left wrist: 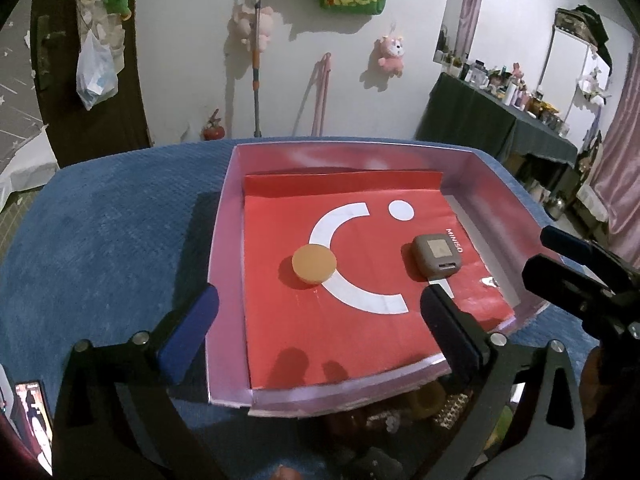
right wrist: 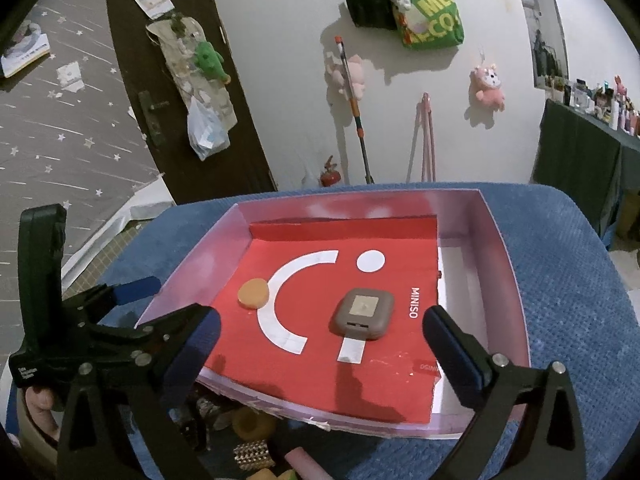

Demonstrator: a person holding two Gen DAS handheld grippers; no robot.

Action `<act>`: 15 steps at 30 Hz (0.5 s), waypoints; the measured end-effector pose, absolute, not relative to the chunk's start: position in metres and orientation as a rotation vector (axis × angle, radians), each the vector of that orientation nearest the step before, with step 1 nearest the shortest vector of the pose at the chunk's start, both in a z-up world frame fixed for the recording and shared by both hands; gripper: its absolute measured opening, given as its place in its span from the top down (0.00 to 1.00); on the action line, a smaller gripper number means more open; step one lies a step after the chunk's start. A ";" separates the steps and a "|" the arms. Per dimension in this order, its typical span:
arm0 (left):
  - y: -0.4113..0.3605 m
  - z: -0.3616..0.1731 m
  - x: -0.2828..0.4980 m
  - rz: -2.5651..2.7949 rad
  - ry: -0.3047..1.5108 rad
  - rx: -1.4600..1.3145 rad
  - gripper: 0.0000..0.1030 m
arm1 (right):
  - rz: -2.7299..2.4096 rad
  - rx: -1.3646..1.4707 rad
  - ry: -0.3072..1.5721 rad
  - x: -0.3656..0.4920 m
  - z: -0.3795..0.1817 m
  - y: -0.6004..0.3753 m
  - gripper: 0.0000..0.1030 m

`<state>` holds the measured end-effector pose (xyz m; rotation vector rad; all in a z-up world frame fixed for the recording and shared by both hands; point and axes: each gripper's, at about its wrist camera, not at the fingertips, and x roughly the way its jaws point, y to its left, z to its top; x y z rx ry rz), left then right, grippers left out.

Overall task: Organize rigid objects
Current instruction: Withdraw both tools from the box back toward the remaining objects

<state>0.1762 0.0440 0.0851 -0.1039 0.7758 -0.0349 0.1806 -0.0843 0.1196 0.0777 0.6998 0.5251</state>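
Grey case (right wrist: 362, 314) lies in the tray (right wrist: 504, 256) just ahead of the empty, spread right gripper (right wrist: 320, 336); left gripper (left wrist: 316, 324), also spread, farther.

Right tool (right wrist: 320, 340) hangs wide open and empty over the near edge of the pink box (right wrist: 504, 252), where a grey square case (right wrist: 362, 314) sits on the red MINISO sheet (right wrist: 320, 364), an orange disc (right wrist: 253, 293) well apart to its left, left tool (right wrist: 132, 286) at the box's left wall.
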 end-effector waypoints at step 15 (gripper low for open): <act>0.036 0.096 0.136 0.012 0.709 -0.095 0.00 | 0.511 0.062 0.624 0.142 0.129 -0.093 0.00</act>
